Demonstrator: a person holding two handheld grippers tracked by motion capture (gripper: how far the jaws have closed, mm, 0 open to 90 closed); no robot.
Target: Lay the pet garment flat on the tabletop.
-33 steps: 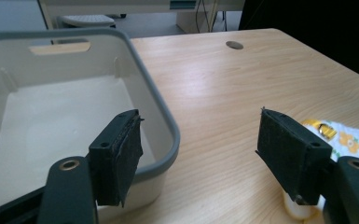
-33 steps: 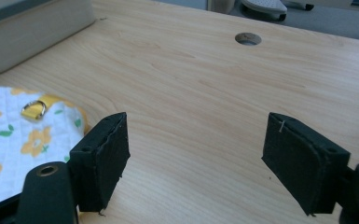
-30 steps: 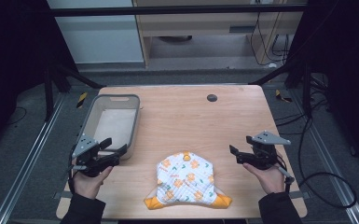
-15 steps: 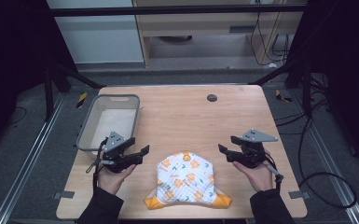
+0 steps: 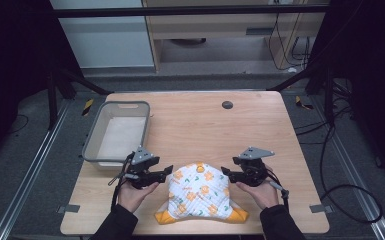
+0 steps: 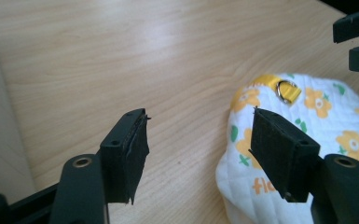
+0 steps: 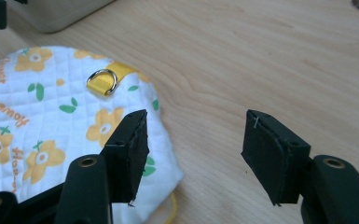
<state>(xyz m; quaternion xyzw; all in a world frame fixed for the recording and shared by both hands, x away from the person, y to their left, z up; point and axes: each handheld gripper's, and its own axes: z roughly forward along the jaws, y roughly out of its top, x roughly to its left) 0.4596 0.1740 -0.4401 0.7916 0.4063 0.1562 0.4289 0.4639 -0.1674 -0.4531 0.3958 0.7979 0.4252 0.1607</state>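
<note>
Saw a white quilted cloth (image 5: 200, 195) with orange flowers, lying flat on the wooden table (image 5: 205, 125), close to the near edge and about in the middle. Saw a yellow loop (image 5: 198, 169) with a small metal ring at its far end, and an orange corner (image 5: 162, 216) sticking out at each side of its near end. Looked smooth and not lifted or folded anywhere. Found the left gripper (image 5: 167, 171) just beside the cloth's left edge, jaws spread wide apart with nothing between them. From the left gripper view, saw one pad over the cloth's (image 6: 326, 116) edge and the other over bare wood, so the left gripper (image 6: 205, 149) was lined up across that edge but not pinching it. Found the right gripper (image 5: 226, 172) just beside the right edge, jaws wide apart too and holding nothing. From the right gripper view, saw the right gripper (image 7: 196, 144) set the same way, one pad above the cloth (image 7: 42, 116) and one above the table, with the yellow loop (image 7: 105, 79) a little farther on. Saw a grey tray (image 5: 92, 145) at the far left of the table, with nothing in it. Judged the job as only just begun: reach made on both sides, no grab yet, and the pinching, lifting and whatever comes after all left to do.
</note>
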